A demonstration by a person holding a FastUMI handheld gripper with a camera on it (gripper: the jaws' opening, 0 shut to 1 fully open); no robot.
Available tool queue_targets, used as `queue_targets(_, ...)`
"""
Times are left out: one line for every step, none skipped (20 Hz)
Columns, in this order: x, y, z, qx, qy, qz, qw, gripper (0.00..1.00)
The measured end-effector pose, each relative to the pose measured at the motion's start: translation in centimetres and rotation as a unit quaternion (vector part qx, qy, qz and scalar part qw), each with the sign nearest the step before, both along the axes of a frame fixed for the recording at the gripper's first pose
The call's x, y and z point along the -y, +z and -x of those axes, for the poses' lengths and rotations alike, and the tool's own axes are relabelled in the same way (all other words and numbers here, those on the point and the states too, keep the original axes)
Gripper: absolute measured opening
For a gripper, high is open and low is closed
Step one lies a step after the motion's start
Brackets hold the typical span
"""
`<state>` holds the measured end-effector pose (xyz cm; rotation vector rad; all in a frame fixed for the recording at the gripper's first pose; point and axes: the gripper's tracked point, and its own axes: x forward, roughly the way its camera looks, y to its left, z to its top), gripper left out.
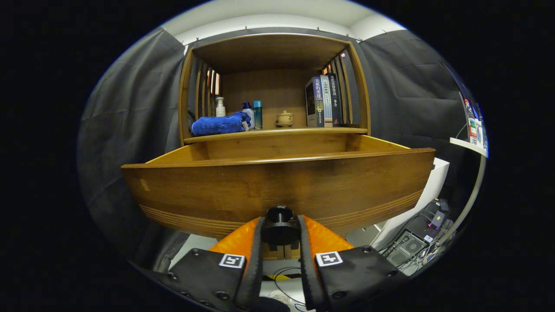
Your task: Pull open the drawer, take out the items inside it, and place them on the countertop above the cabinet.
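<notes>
The hand-held gripper (279, 232) was clamped on the black knob (279, 214) of the drawer (277, 186), which stood pulled out below the cabinet's countertop (277, 132); its interior lay beyond, hidden.

Upright books (323, 102) and a small ceramic pot (285, 118) (lidded) stand apart.
</notes>
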<state>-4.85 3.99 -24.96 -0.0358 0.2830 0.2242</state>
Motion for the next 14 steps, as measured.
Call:
queue_targets(0.2, 0.7, -0.2, 0.008, -0.005, -0.003, 1.0, 0.48)
queue_targets(0.1, 1.4, -0.3, 0.016, -0.004, -0.007, 1.0, 0.52)
queue_targets(-0.1, 2.3, -0.4, 0.023, -0.003, -0.009, 1.0, 0.55)
queue_targets(-0.1, 3.3, -0.3, 0.031, -0.001, -0.012, 0.999, 0.59)
queue_targets(-0.1, 4.3, -0.3, 0.038, -0.001, -0.015, 0.999, 0.62)
queue_targets(-0.1, 5.5, -0.5, 0.046, 0.0, -0.02, 0.999, 0.66)
queue_targets(-0.3, 6.9, -0.6, 0.053, 0.005, -0.028, 0.998, 0.69)
queue_targets(-0.6, 8.2, -0.6, 0.059, 0.009, -0.034, 0.998, 0.73)
queue_targets(-0.8, 9.5, -0.8, 0.063, 0.011, -0.04, 0.997, 0.77)
queue_targets(-0.6, 11.0, -1.0, 0.07, 0.013, -0.042, 0.997, 0.8)
queue_targets(-1.0, 12.1, -1.4, 0.074, 0.016, -0.04, 0.996, 0.84)
queue_targets(-1.2, 13.2, -2.1, 0.077, 0.019, -0.036, 0.996, 0.87)
queue_targets(-1.4, 13.9, -2.6, 0.074, 0.024, -0.03, 0.997, 0.91)
queue_targets(-1.7, 14.3, -3.4, 0.065, 0.027, -0.021, 0.997, 0.95)
